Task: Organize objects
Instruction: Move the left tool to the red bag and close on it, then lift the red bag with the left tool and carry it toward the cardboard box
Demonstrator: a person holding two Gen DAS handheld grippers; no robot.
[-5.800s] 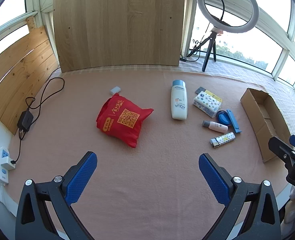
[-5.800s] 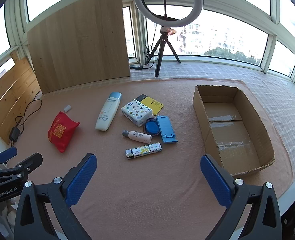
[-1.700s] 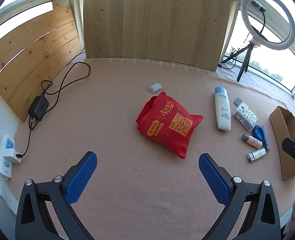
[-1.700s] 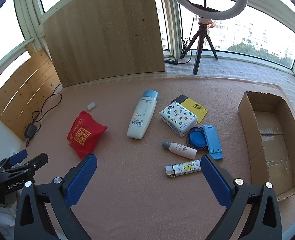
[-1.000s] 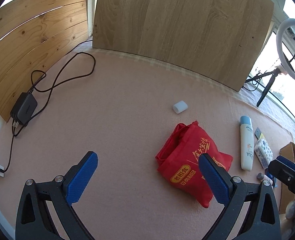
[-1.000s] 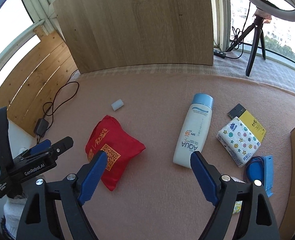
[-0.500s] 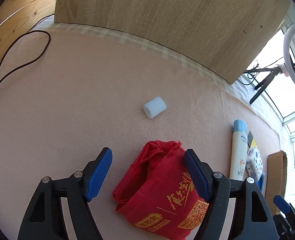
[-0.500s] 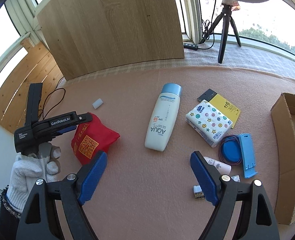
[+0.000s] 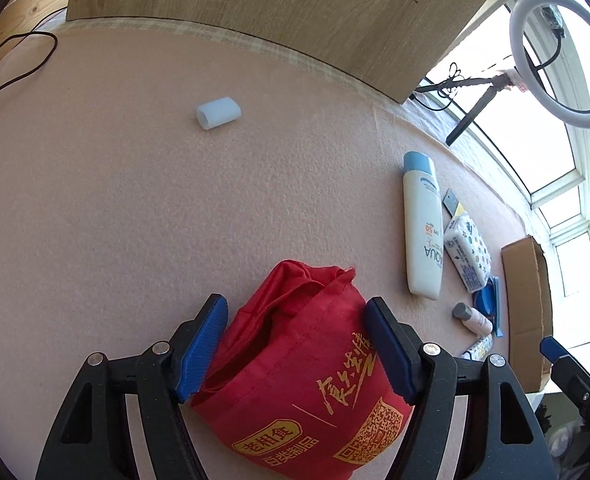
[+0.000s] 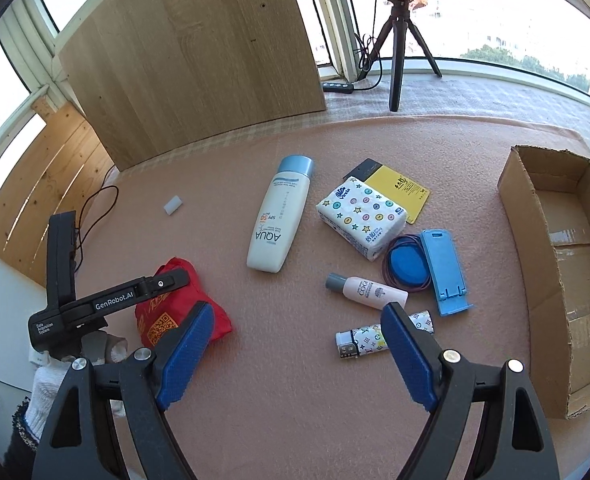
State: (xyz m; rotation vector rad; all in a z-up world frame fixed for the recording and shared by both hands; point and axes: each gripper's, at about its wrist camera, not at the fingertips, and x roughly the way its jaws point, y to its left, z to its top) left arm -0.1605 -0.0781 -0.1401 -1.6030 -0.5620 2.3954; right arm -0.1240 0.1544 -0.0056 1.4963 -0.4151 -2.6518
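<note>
My left tool sits low on the pink worktop, blue pads on either side of the red bag. The pads touch or nearly touch the cloth on both flanks; I cannot tell whether they are squeezing it. The jaws stand partly closed around the bag's upper half. A white-gloved hand holds this tool, seen from the right wrist camera.

My right tool hangs above the worktop with jaws wide apart and nothing between them.

Landmark: the white AQUA bottle, lying flat, blue cap pointing toward the upright wooden board.
- Red bag: left of the bottle and nearer me, well apart from it.
- Small white cap-like piece: left of the bottle, toward the board.
- Patterned tissue pack: just right of the bottle, resting partly on a yellow card.
- Blue round case and blue stand: right of the bottle, beyond the tissue pack, touching each other.
- Small pink bottle and patterned lighter: right of the bottle and nearer me.
- Cardboard box: far right of the bottle, open-topped; only taped seams show on its floor.
</note>
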